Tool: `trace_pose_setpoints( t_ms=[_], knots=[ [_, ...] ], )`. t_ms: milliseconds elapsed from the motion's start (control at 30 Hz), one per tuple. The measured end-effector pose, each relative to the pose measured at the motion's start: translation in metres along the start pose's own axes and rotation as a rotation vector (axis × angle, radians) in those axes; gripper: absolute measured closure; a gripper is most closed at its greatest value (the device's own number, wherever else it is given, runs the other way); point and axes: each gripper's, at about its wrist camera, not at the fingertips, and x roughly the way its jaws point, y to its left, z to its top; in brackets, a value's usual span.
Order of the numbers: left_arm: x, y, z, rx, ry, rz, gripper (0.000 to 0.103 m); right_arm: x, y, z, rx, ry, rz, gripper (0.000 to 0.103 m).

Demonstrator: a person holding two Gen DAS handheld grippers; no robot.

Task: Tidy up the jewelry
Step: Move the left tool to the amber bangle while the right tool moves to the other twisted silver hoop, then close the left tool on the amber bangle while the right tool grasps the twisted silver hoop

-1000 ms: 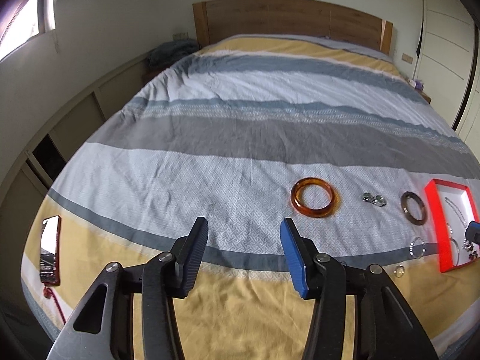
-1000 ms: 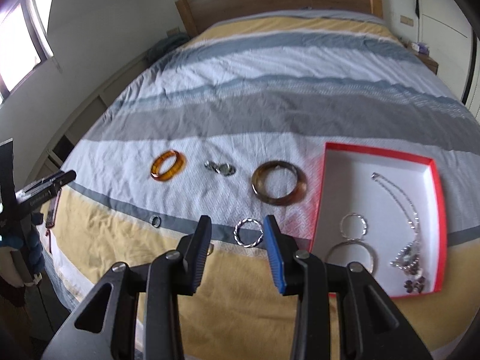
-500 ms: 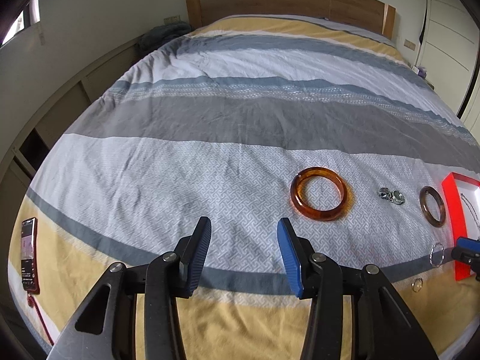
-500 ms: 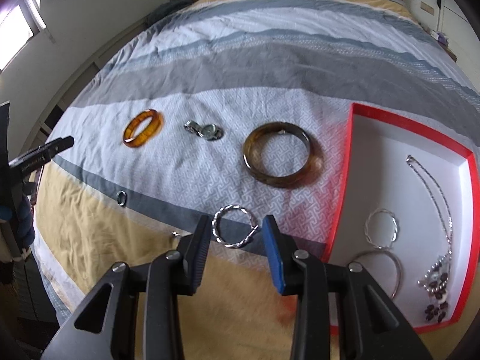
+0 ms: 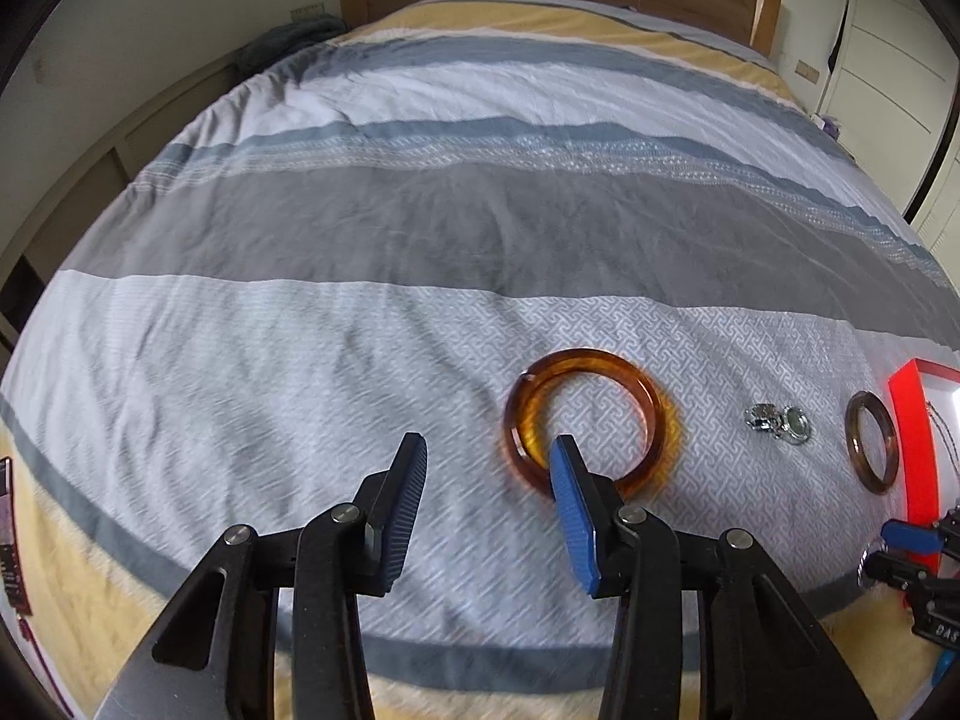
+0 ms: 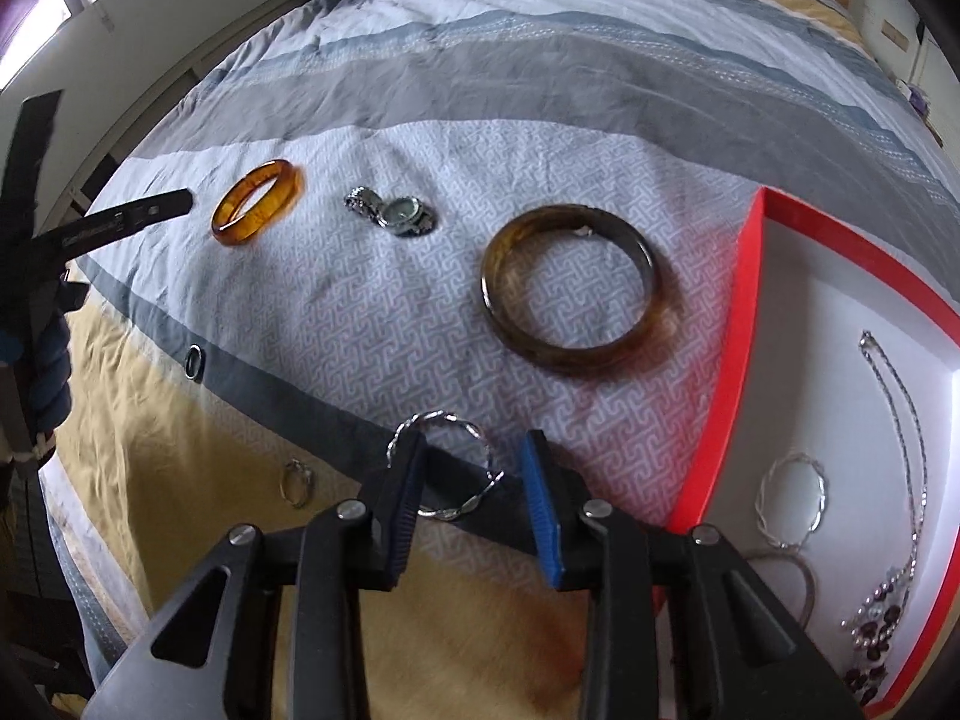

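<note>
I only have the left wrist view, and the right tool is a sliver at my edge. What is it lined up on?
Observer: The right tool is open over a twisted silver bangle, which lies between its fingers on the bedspread and is not yet gripped.
Operator: What is inside the red box?
Observer: The red box holds a necklace and two silver bangles.
Operator: Any small pieces I'm missing?
Observer: Two small rings, one on the gray stripe and one on the yellow stripe.
</note>
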Motion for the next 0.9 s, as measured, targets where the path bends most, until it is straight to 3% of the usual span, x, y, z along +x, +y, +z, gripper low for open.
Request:
trace_pose_setpoints(
  t_ms=[300,467,533,900],
  knots=[
    [0.043,-0.009,-0.002,-0.008,0.075,-0.008,0.069,0.004,0.005,0.004,-0.089,0.017,-0.033,0.079],
    [0.046,-0.007,-0.002,-0.006,0.075,0.001,0.093,0.01,0.011,0.006,-0.14,0.035,-0.056,0.091],
    [0.044,-0.006,-0.003,0.002,0.068,0.003,0.093,0.012,0.015,0.006,-0.152,0.034,-0.065,0.099],
    [0.006,0.0,-0.007,0.01,0.004,0.046,0.094,-0.025,0.017,0.004,-0.093,-0.075,-0.054,0.099]
  ],
)
